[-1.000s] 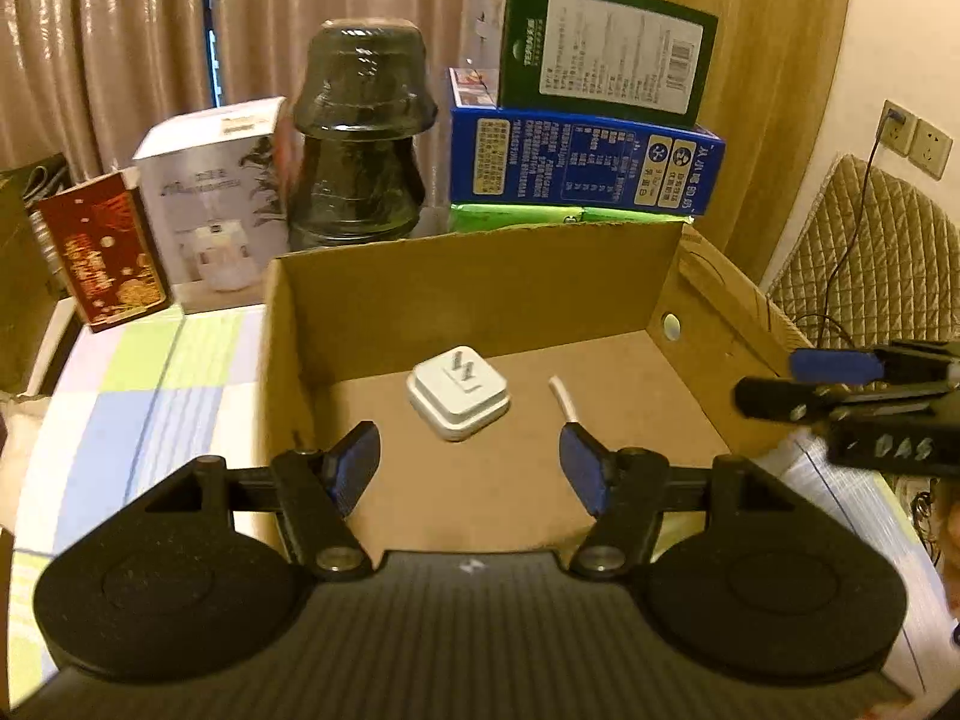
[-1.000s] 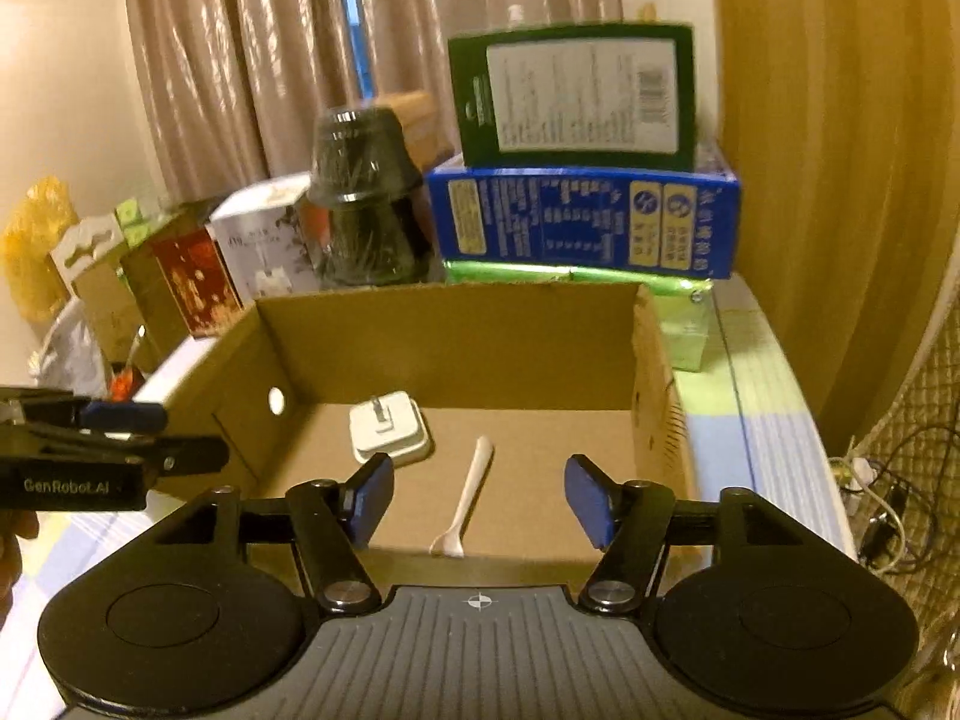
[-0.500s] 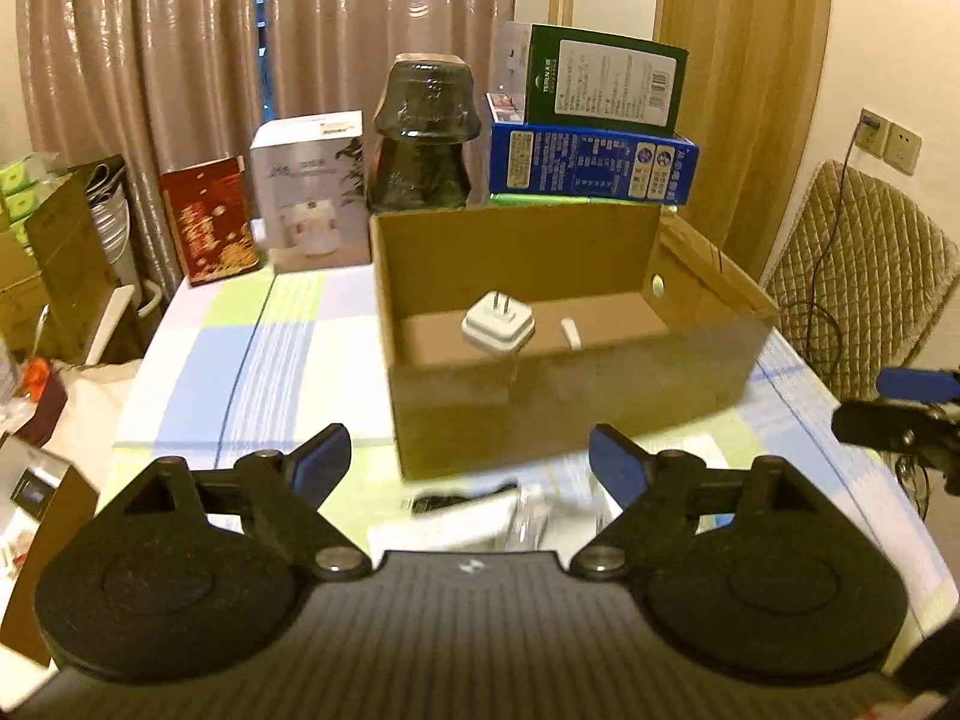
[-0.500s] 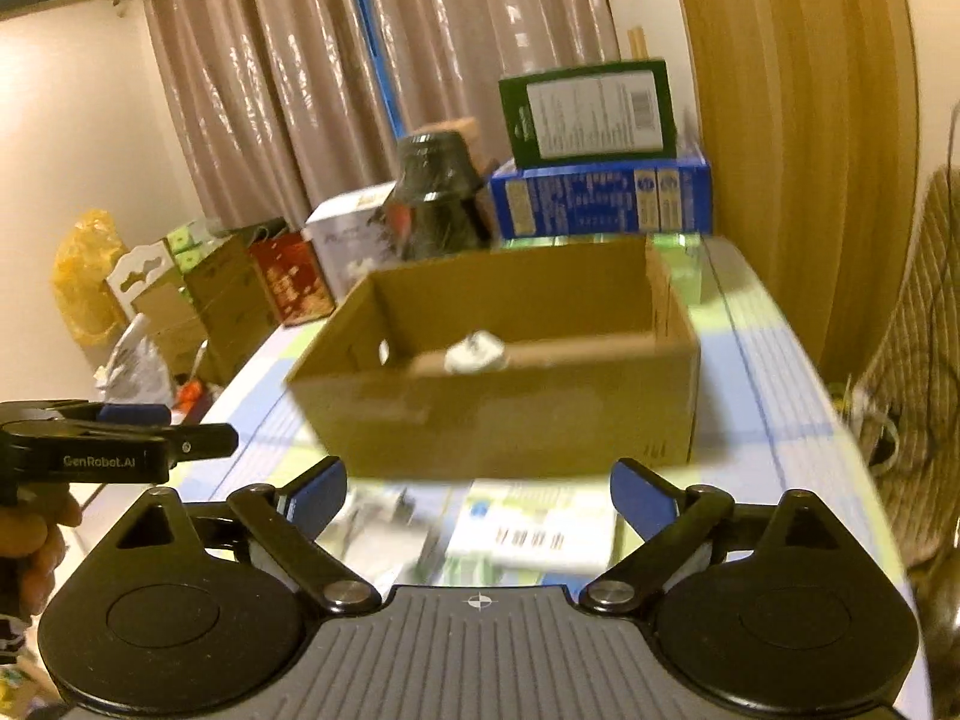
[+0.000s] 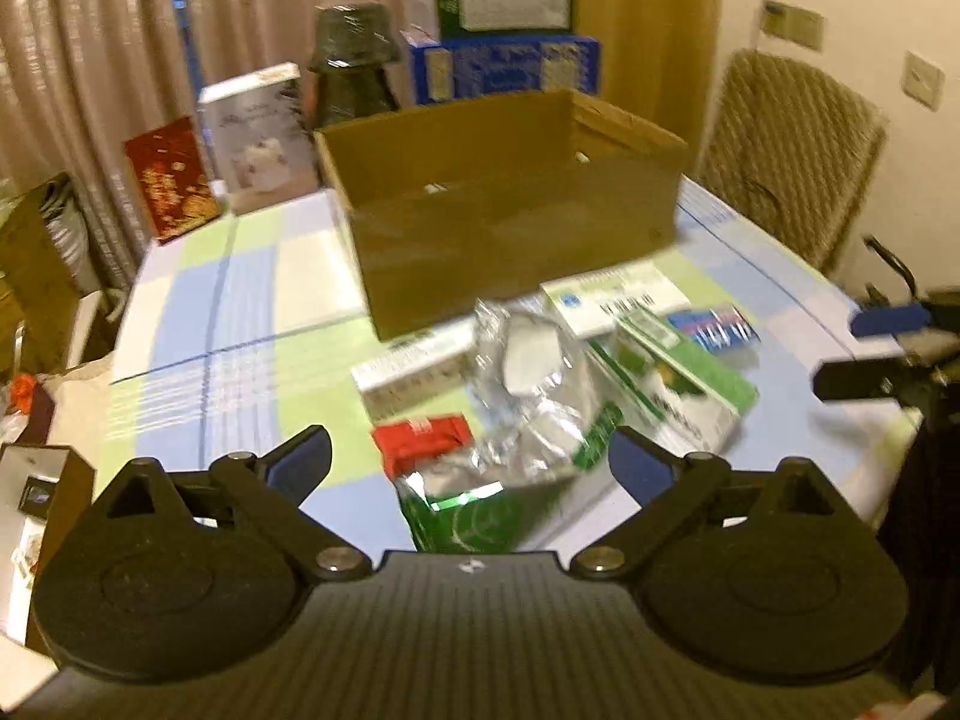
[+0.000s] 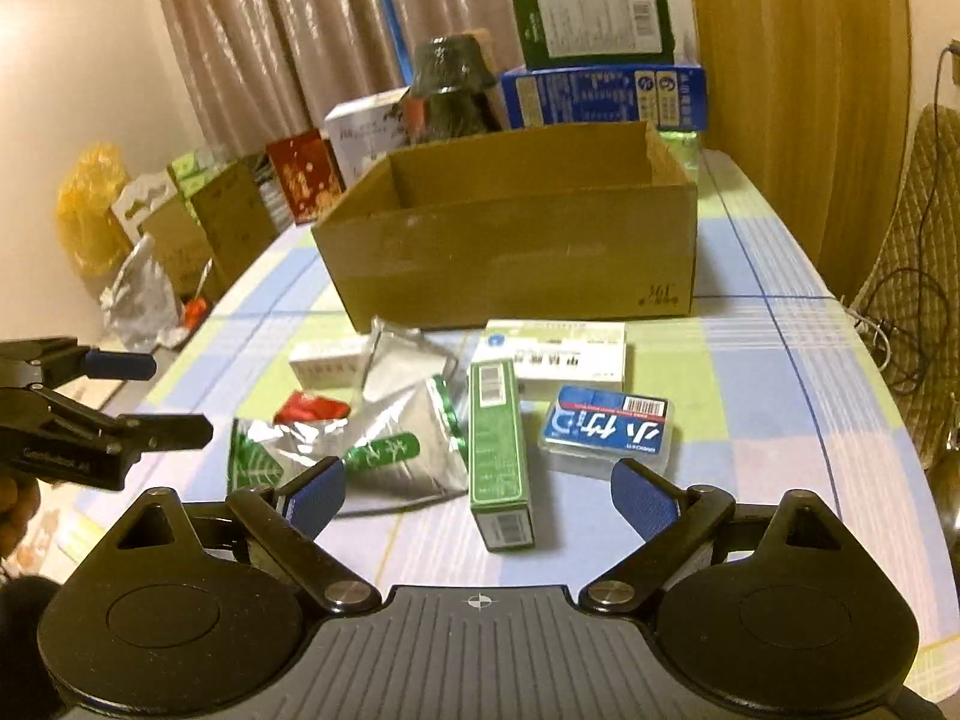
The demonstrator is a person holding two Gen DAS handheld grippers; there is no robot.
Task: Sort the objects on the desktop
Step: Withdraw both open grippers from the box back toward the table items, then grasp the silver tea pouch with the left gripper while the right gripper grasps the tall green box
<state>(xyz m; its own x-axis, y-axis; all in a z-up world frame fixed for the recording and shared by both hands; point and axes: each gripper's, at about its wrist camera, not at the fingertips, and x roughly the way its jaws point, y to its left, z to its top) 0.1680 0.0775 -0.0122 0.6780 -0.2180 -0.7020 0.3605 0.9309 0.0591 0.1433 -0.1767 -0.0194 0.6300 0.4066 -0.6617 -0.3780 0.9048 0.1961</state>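
Observation:
An open cardboard box [image 6: 510, 252] [image 5: 510, 228] stands mid-table. In front of it lies a pile: crumpled silver-and-green foil bags [image 6: 396, 420] [image 5: 528, 396], a red packet [image 6: 309, 408] [image 5: 420, 438], a long green carton [image 6: 498, 450] [image 5: 678, 384], a white carton [image 6: 552, 348] [image 5: 612, 297], a smaller white carton [image 6: 327, 363] and a blue card pack [image 6: 606, 426] [image 5: 714, 324]. My left gripper [image 5: 468, 465] [image 6: 177, 397] hovers near the foil bags, jaws opening, nothing between them. My right gripper [image 6: 480, 495] [image 5: 840, 354] stands open above the green carton's near end, holding nothing.
At the table's back stand a blue box [image 6: 600, 96] with a green box [image 6: 591, 21] on it, a dark jar [image 6: 450, 90], a white box [image 5: 258, 132] and a red box [image 5: 171, 174]. A quilted chair [image 5: 786, 150] stands right; boxes and bags [image 6: 150, 228] crowd the floor left.
Both grippers have pulled back from over the cardboard box to the near side of the table and opened wider. The pile of packets has come into view in front of the box.

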